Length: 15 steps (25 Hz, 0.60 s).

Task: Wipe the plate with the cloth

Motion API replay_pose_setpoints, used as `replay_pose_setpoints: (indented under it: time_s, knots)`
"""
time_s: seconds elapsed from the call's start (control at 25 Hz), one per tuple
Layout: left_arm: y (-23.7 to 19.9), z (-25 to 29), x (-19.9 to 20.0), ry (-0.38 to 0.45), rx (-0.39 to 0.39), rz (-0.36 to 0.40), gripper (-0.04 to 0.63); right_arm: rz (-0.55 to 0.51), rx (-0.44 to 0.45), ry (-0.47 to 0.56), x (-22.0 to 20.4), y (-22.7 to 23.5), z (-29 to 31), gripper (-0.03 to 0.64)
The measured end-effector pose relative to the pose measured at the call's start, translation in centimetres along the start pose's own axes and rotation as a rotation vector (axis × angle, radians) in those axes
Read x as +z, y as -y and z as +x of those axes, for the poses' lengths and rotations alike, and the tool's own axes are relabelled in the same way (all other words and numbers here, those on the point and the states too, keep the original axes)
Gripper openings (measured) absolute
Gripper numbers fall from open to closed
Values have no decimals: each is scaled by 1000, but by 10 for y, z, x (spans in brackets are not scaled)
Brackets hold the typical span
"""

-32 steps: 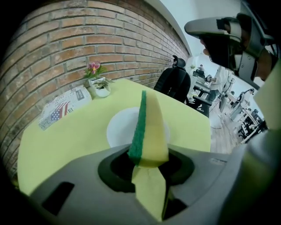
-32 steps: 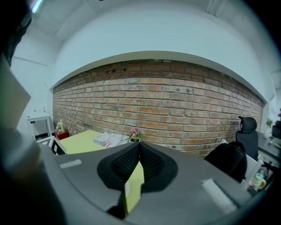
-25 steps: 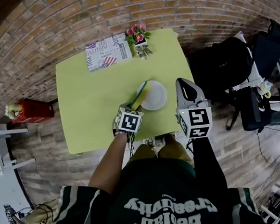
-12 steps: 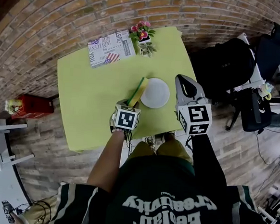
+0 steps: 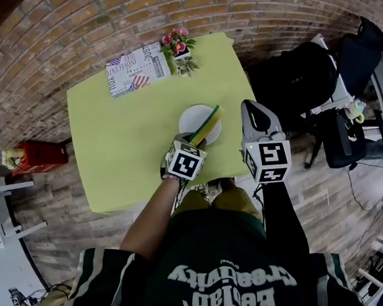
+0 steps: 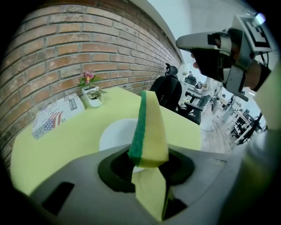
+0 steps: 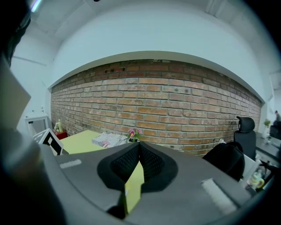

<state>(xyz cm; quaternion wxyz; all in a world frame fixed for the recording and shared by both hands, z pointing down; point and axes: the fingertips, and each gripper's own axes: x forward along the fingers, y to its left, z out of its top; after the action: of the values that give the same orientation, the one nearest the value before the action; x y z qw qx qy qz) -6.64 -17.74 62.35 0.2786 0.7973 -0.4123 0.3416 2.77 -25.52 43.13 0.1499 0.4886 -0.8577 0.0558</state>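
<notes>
A white plate (image 5: 190, 119) lies on the yellow-green table (image 5: 119, 143), near its front edge. My left gripper (image 5: 199, 143) is shut on a yellow sponge with a green scouring face (image 5: 207, 125), which stands on edge over the plate's right half. In the left gripper view the sponge (image 6: 150, 132) rises from the shut jaws, with the plate (image 6: 115, 134) behind it. My right gripper (image 5: 249, 109) hovers at the table's right edge, beside the plate. Its jaws are shut with nothing between them (image 7: 138, 148).
A small flower pot (image 5: 176, 49) and a flag-printed box (image 5: 133, 68) stand at the table's far side by the brick wall. Black bags and a chair (image 5: 303, 78) crowd the right. A red container (image 5: 38, 154) and a white rack (image 5: 2, 210) sit on the floor at left.
My left gripper has carried the sponge from the plate's left rim to its right half. The right gripper has hardly moved.
</notes>
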Motion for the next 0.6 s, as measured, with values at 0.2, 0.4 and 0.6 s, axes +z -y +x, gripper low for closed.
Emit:
replay_pose_setpoints:
  time_s: [0.2, 0.4, 0.6]
  knots:
    - [27, 18, -15, -71, -59, 45, 135, 4, -33, 1, -1, 15, -12, 14]
    - [35, 27, -34, -132, -80, 18, 137, 2, -37, 2, -1, 20, -18, 14]
    - [30, 24, -34, -122, -57, 15, 137, -3, -19, 2, -2, 16, -16, 14]
